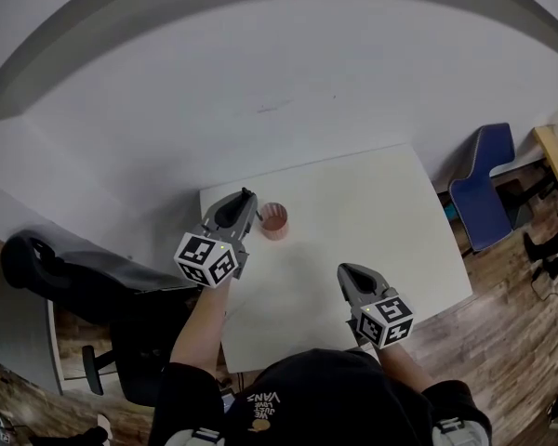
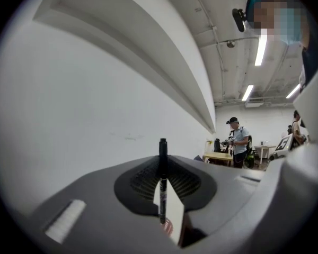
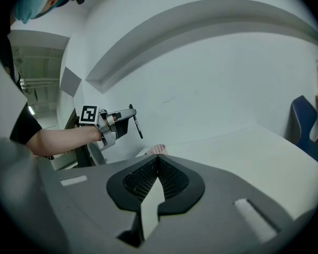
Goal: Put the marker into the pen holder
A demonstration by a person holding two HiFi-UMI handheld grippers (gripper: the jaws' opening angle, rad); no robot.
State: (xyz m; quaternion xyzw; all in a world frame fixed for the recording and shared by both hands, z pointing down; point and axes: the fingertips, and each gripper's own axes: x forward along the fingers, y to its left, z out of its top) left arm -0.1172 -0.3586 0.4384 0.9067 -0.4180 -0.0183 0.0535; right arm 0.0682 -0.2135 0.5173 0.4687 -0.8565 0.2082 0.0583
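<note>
Step in hand, as judged: carrying the marker to the holder; insertion not yet done

- Left gripper [image 1: 243,203]: jaws pinched on the marker [image 2: 162,178], gripped about mid-length. One end stood out above the pads, the other below.
- From the right gripper view the marker [image 3: 137,121] hung in the air, tilted, lower end aimed down toward the pen holder [image 3: 157,149], above it and a little to its left. It touched neither holder nor table.
- Pen holder [image 1: 274,220]: pink mesh cup, upright on the white table [image 1: 381,212] near its far left corner, just beside the left gripper's tips. Nothing seen sticking out of it.
- Right gripper [image 1: 348,273]: jaws pressed together at the tips, nothing between them. It was held over the near part of the table, well apart from the holder, and took no part.

Next move, as judged: bring the marker's lower end over the cup's mouth, set it closer to upright, lower it inside, and only then spread the jaws. The mouth looked narrow, so a tilted entry could catch the rim or tip the cup.

Count: 1 marker, 1 pen holder, 2 grippers, 1 table, 2 chairs: black chair [image 1: 51,263] at left, blue chair [image 1: 484,186] at right
</note>
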